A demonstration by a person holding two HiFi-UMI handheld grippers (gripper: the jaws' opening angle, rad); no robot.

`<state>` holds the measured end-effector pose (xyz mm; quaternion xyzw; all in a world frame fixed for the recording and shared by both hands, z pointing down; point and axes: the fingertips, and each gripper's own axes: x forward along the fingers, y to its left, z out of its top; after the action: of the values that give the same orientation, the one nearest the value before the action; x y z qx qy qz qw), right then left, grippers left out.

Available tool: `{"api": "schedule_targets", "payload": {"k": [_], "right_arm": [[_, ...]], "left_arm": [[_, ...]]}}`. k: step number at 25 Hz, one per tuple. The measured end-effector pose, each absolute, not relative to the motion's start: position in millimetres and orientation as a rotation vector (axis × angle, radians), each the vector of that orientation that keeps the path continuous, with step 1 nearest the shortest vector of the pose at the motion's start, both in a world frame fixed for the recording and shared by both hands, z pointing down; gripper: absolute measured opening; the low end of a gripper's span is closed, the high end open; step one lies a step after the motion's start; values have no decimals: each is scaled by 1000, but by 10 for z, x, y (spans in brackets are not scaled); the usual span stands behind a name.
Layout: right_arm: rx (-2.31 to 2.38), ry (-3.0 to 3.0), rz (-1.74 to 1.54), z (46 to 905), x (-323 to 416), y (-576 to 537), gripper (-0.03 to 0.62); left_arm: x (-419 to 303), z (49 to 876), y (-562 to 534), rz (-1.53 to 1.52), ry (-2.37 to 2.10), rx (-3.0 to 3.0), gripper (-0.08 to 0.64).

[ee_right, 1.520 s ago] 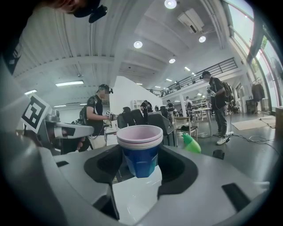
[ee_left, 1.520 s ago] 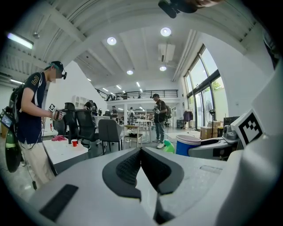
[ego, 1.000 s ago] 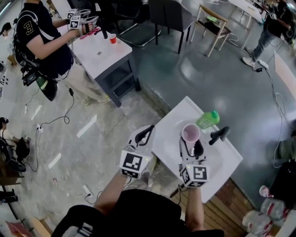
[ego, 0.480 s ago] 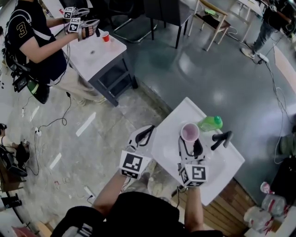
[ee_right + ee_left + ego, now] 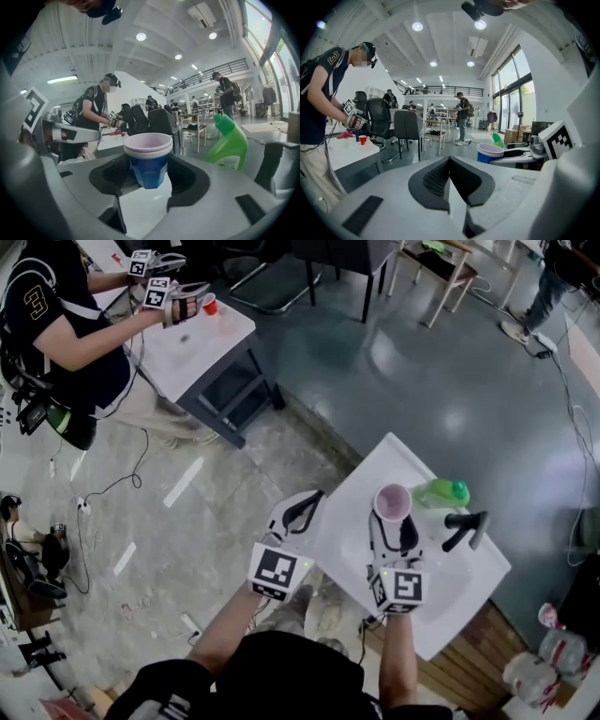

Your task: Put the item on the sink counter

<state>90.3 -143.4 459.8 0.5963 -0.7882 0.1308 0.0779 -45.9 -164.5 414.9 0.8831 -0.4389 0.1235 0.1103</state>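
Your right gripper (image 5: 392, 519) clamped the blue cup (image 5: 392, 501) above the sink counter (image 5: 367, 482), bare surface to its upper left; left gripper (image 5: 302, 512), jaws together and empty, hung past the left edge; the counter had slid right in frame

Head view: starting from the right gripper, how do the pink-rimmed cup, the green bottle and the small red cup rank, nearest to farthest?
1. Pink-rimmed cup: held by the right gripper.
2. Green bottle: on the sink counter, just right of the cup.
3. Red cup: on the far table, upper left.

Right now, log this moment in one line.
right tool: shut on cup | left tool: shut, empty | cup: over sink counter, beside green bottle
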Motion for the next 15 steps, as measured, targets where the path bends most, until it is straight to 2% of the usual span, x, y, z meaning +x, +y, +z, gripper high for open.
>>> {"api": "schedule_targets", "payload": {"k": [15], "right_arm": [[1802, -2292, 422, 5166, 936, -1743, 252]], "left_arm": [[-398, 4749, -1943, 422, -1210, 2556, 3]]}}
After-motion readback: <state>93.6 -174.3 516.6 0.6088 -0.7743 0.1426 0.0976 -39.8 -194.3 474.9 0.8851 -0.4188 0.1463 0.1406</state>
